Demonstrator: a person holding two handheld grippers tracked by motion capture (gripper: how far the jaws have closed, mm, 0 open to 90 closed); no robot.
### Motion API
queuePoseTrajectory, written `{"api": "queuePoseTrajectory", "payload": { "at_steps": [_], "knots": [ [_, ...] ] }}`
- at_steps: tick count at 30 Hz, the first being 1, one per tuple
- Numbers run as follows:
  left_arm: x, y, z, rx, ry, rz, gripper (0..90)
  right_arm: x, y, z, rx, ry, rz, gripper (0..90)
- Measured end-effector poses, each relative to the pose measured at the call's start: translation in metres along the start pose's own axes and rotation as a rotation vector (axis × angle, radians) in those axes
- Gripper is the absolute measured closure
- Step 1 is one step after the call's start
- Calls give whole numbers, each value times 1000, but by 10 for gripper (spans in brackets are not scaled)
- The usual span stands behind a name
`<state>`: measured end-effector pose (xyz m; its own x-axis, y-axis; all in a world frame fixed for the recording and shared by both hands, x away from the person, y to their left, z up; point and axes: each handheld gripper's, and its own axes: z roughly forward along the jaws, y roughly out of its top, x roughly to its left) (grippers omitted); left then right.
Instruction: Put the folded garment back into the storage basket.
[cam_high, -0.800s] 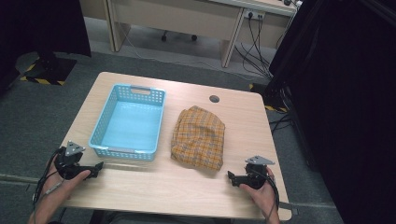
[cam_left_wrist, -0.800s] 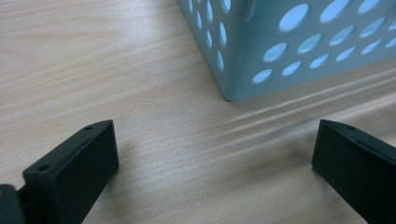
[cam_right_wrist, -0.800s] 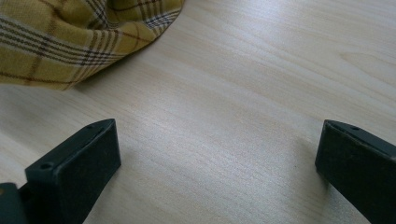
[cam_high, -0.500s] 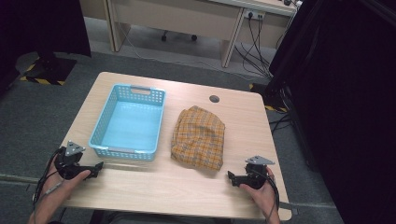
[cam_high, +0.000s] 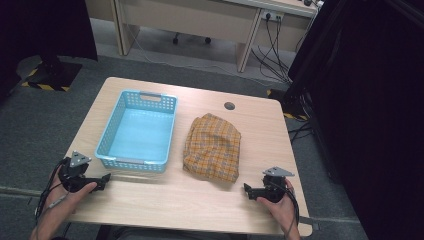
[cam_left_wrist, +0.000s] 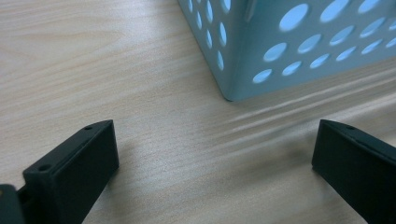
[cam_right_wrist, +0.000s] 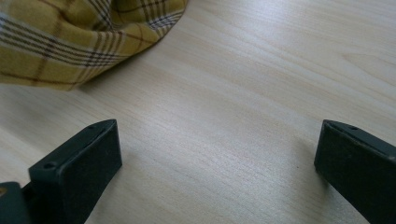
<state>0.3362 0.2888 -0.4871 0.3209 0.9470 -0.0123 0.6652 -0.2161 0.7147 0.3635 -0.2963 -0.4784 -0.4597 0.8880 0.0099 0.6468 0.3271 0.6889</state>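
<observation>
My left gripper (cam_high: 106, 178) rests near-left, jaws wide, just beside blue basket (cam_high: 136, 131) corner. My right gripper (cam_high: 247, 189) near-right, jaws wide, close to plaid cloth (cam_high: 212, 146). Both on table (cam_high: 175, 200).

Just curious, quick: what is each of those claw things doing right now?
Left gripper: jaws open, holding nothing.
Right gripper: jaws open, holding nothing.

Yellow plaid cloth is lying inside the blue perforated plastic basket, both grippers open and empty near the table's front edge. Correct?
Not quite. The yellow plaid cloth lies crumpled on the wooden table, to the right of the blue perforated plastic basket, which is empty; the high view shows this. The rest holds: the left gripper and right gripper are open and empty near the front edge.
</observation>
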Motion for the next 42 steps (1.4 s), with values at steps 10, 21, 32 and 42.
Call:
{"api": "queuePoseTrajectory", "payload": {
  "at_steps": [10, 21, 32, 42],
  "knots": [
    [0, 0, 0, 0, 0, 0, 0, -4, 2, -5, -37, 41, 55, 25],
    [0, 0, 0, 0, 0, -1, 0, -1, 9, -10, -71, 62, 59, 29],
    [0, 0, 0, 0, 0, -1, 0, 5, 18, -14, -109, 99, 62, 34],
    [0, 0, 0, 0, 0, 0, 0, 7, 23, -14, -123, 115, 64, 38]
  ]
}}
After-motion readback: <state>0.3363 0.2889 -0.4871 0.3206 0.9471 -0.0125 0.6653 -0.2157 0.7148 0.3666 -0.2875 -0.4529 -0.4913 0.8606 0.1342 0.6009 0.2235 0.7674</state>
